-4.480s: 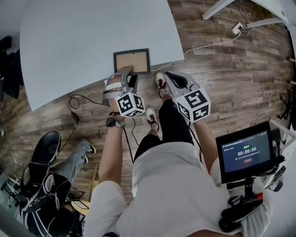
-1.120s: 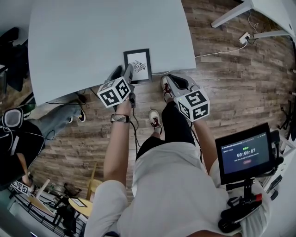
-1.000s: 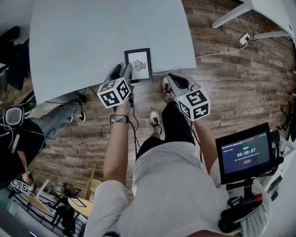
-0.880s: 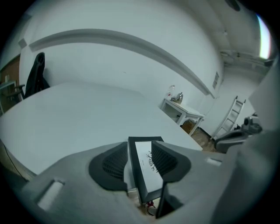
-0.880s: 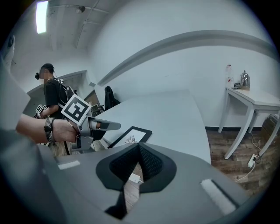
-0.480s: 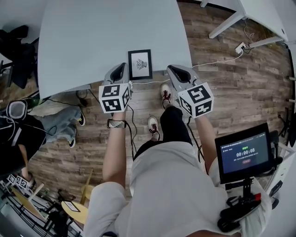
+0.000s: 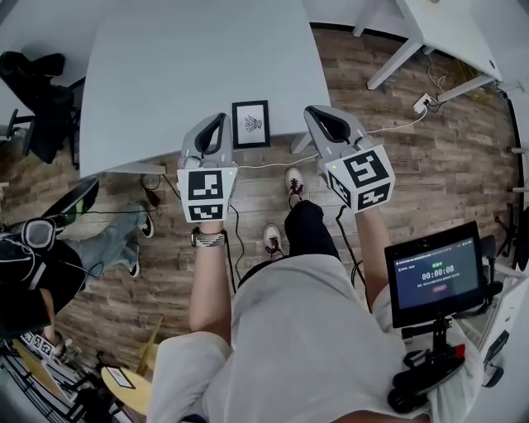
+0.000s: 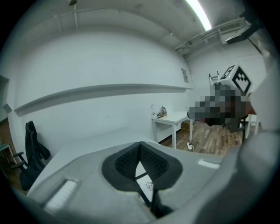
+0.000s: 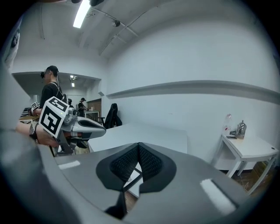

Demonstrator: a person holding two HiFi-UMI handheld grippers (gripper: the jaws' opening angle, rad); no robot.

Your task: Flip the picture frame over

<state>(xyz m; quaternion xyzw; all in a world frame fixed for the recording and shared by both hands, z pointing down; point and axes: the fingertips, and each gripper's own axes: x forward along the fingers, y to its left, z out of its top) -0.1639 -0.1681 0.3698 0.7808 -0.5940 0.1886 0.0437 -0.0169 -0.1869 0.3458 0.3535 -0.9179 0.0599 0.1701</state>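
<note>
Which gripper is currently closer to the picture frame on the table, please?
Left. The left gripper hangs right beside the picture frame, on its left; the right gripper is farther off to its right.

Grey table (image 7: 165,74); black chair (image 7: 40,92) beside; wood floor (image 7: 430,165).

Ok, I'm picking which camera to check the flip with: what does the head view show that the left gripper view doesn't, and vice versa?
Only the head view: the whole picture frame lying drawing side up near the table edge, and the timer screen. Only the left gripper view: the left gripper, jaws shut on nothing, and a ceiling light. Both: the frame (just a sliver past the jaws in the gripper view), the table and the right gripper.
</note>
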